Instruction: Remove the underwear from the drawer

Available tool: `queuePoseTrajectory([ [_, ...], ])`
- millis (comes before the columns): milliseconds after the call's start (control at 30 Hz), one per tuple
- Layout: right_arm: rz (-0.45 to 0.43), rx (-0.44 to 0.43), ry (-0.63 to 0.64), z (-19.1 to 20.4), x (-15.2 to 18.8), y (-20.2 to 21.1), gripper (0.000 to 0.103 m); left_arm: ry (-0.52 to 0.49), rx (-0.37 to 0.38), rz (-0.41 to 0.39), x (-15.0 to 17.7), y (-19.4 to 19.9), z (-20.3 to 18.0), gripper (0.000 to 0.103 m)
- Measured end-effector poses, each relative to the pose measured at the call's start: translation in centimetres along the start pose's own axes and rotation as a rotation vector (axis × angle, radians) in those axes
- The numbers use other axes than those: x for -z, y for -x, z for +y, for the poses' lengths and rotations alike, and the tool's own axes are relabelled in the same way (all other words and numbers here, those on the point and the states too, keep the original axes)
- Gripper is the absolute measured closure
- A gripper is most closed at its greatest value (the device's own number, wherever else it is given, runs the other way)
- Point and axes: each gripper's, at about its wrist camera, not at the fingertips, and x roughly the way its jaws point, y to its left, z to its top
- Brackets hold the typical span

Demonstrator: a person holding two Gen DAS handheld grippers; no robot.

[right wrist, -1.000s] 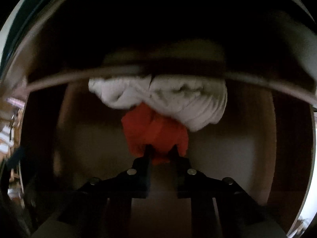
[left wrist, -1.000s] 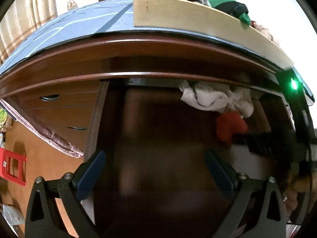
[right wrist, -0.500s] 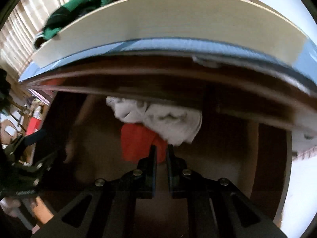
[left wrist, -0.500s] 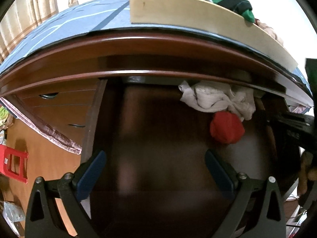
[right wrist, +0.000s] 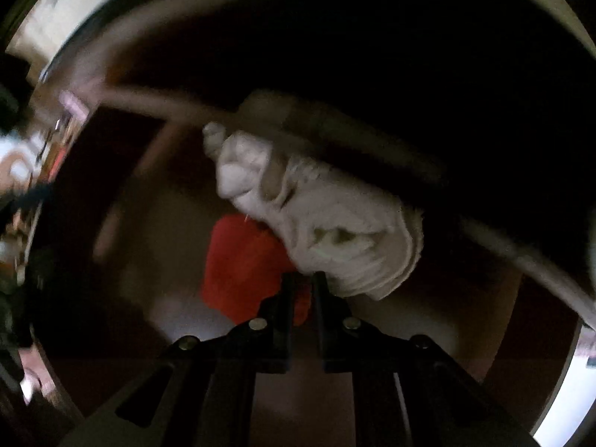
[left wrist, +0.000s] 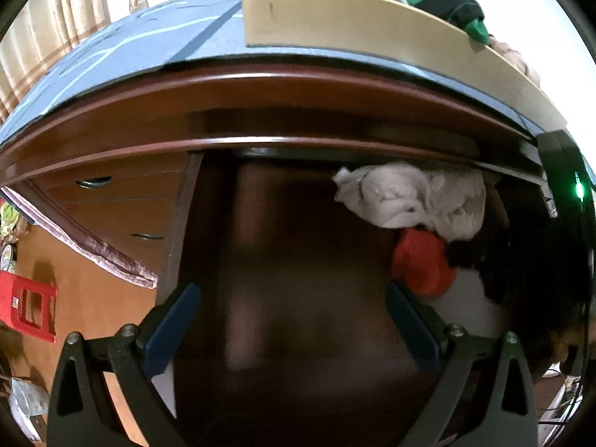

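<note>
While your right claw (right wrist: 301, 290) is clamped on the red underwear (right wrist: 246, 260), the piece lies in the open drawer (left wrist: 298, 260) beside the white cloth (left wrist: 413, 197); lifting it out remains. Your left claw (left wrist: 292, 320) stands apart, empty.

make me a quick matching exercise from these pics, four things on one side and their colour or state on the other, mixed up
Things:
1. left tool
2. right tool
3. bundled cloth at the back of the drawer
4. striped garment on the top board

Colour or state:
A. green and black
B. off-white
C. shut on the red underwear
D. open, holding nothing

Pairs: 1-D, 2-C, 3-B, 4-A
</note>
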Motion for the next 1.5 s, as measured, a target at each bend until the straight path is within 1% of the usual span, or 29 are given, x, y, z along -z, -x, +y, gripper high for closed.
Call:
queuePoseTrajectory([
  [67,0.018,-0.001,0.043,1.1,0.1,0.0,0.092,-0.008,0.005,0.006,-0.1,-0.1,-0.1,0.002],
  [100,0.018,-0.02,0.052,1.9,0.2,0.3,0.092,-0.012,0.002,0.007,-0.1,-0.1,-0.1,0.002],
  [167,0.031,-0.104,0.057,3.0,-0.3,0.1,0.092,-0.021,-0.003,0.004,0.0,0.2,-0.1,0.002],
  [200,0.033,-0.19,0.077,3.9,-0.3,0.4,0.092,-0.023,-0.005,0.001,0.0,0.3,0.1,0.002],
  [233,0.019,-0.212,0.094,4.9,-0.2,1.0,0.092,-0.02,-0.002,-0.001,0.0,0.5,0.3,0.002],
  [267,-0.008,-0.198,0.113,4.8,-0.2,1.4,0.092,-0.015,0.008,0.002,-0.1,0.5,0.4,0.002],
  [400,-0.164,0.004,0.166,4.3,0.6,5.3,0.091,-0.007,0.02,-0.003,-0.3,0.7,0.6,0.002],
  [433,-0.188,0.023,0.168,4.2,0.9,6.6,0.086,-0.011,0.013,-0.005,-0.4,0.7,0.5,0.002],
  [467,-0.191,0.023,0.165,3.5,0.8,6.8,0.073,-0.012,0.011,-0.009,-0.5,0.7,0.4,0.002],
  [500,-0.185,0.027,0.169,3.0,0.8,7.0,0.065,-0.013,0.013,-0.011,-0.4,0.8,0.3,0.002],
  [533,-0.183,0.044,0.18,2.9,0.7,6.8,0.049,-0.015,0.018,-0.012,-0.4,0.9,0.2,0.002],
  [567,-0.183,0.069,0.196,3.0,1.2,6.5,0.043,-0.021,0.021,-0.011,-0.3,1.0,0.1,0.002],
  [600,-0.171,0.097,0.226,3.4,1.9,6.0,0.043,-0.029,0.02,-0.01,-0.3,1.1,0.2,0.002],
  [633,-0.154,0.114,0.24,2.4,1.7,4.9,0.044,-0.038,0.015,-0.008,-0.3,1.2,0.1,0.002],
  [733,-0.082,0.182,0.258,1.8,0.8,3.3,0.044,-0.055,0.004,0.007,-0.2,1.3,0.1,0.002],
  [800,-0.05,0.218,0.258,1.1,0.3,2.1,0.053,-0.059,0.007,0.032,-0.2,1.2,0.2,0.002],
  [833,-0.041,0.232,0.258,0.9,0.2,1.6,0.069,-0.063,0.01,0.044,-0.2,1.1,0.3,0.002],
  [867,-0.046,0.256,0.271,0.7,0.2,1.1,0.073,-0.066,0.011,0.056,-0.1,1.0,0.3,0.002],
  [900,-0.026,0.251,0.278,0.3,0.3,0.3,0.075,-0.07,0.01,0.066,-0.1,0.9,0.3,0.002],
  [967,0.032,0.204,0.27,-0.1,0.6,-0.5,0.08,-0.08,0.012,0.086,0.0,0.6,0.2,0.002],
  [1033,0.106,0.102,0.211,-1.2,1.0,-1.1,0.08,-0.096,0.029,0.101,0.2,0.4,-0.1,0.002],
  [1100,0.156,-0.013,0.106,-2.8,1.9,-1.4,0.08,-0.125,0.046,0.123,0.3,0.1,-0.6,0.002],
  [1167,0.184,-0.088,0.006,-4.3,2.9,-1.5,0.08,-0.147,0.044,0.143,0.4,-0.3,-1.0,0.002],
  [1267,0.181,-0.208,-0.159,-6.7,4.6,-1.7,0.08,-0.166,0.04,0.182,0.5,-1.2,-1.7,0.002],
  [1300,0.152,-0.213,-0.184,-7.3,5.1,-1.8,0.08,-0.171,0.036,0.195,0.5,-1.5,-2.0,0.002],
  [1367,0.113,-0.173,-0.178,-7.7,5.5,-2.0,0.077,-0.186,0.027,0.22,0.7,-2.0,-2.3,0.002],
  [1400,0.104,-0.155,-0.177,-8.6,6.5,-1.6,0.075,-0.193,0.023,0.228,0.5,-2.2,-2.7,0.002],
  [1467,0.075,-0.14,-0.161,-9.1,6.5,-1.6,0.066,-0.183,0.007,0.24,0.8,-2.5,-2.7,0.002],
  [1500,0.054,-0.145,-0.143,-9.3,6.5,-1.5,0.058,-0.167,0.001,0.251,0.7,-2.7,-2.6,0.002],
])
